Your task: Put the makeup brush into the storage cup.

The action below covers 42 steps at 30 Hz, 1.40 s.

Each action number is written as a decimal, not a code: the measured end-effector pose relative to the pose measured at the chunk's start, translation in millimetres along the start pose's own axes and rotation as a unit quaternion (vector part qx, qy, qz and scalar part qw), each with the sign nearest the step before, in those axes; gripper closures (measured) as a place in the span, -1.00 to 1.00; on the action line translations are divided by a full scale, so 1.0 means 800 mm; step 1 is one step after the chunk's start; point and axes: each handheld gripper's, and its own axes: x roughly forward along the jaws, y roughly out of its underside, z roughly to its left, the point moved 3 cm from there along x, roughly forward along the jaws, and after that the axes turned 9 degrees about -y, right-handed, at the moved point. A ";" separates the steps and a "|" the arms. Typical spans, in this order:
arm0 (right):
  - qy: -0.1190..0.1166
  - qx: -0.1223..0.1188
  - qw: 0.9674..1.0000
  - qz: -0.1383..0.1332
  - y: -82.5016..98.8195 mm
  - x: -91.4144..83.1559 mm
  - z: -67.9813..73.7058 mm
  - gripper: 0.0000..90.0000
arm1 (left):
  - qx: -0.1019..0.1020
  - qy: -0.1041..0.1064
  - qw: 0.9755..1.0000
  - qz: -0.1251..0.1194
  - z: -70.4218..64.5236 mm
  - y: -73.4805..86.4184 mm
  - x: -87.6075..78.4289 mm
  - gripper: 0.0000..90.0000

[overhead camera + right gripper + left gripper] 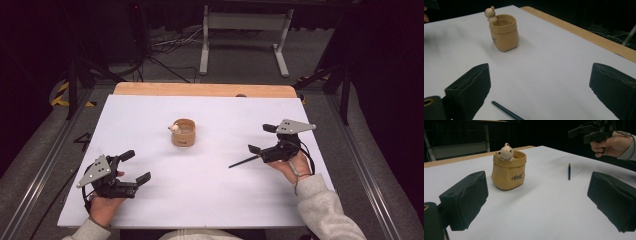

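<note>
Right gripper [261,139] gaping, pencil [244,161] pointing left

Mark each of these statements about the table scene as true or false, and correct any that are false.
1. The tan pot stands upright on the white table. True.
2. The dark pen stands inside the pot. False: it lies on the table, apart from the pot, near the right gripper.
3. A small bear figure sits at the rim of the pot. True.
4. The left gripper is shut on the pot. False: its jaws stand wide apart and hold nothing; the pot is farther up the table.
5. The right gripper is open. True.
</note>
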 end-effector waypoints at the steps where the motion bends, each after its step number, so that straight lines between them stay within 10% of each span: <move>1: -0.001 -0.002 1.000 0.009 -0.002 0.000 -0.001 -0.88 | 0.000 0.000 1.000 0.000 0.000 0.000 0.000 -0.91; 17: -0.031 -0.032 0.985 0.167 -0.028 0.011 -0.019 -0.74 | -0.004 -0.001 1.000 0.002 -0.001 0.001 0.001 -0.91; 35: -0.074 -0.072 0.937 0.335 -0.031 0.037 -0.016 -0.71 | -0.006 0.005 1.000 0.007 -0.003 0.001 0.002 -0.91; 42: -0.078 -0.077 0.924 0.367 -0.028 0.045 -0.019 -0.72 | -0.003 0.006 1.000 0.009 -0.003 0.002 0.003 -0.91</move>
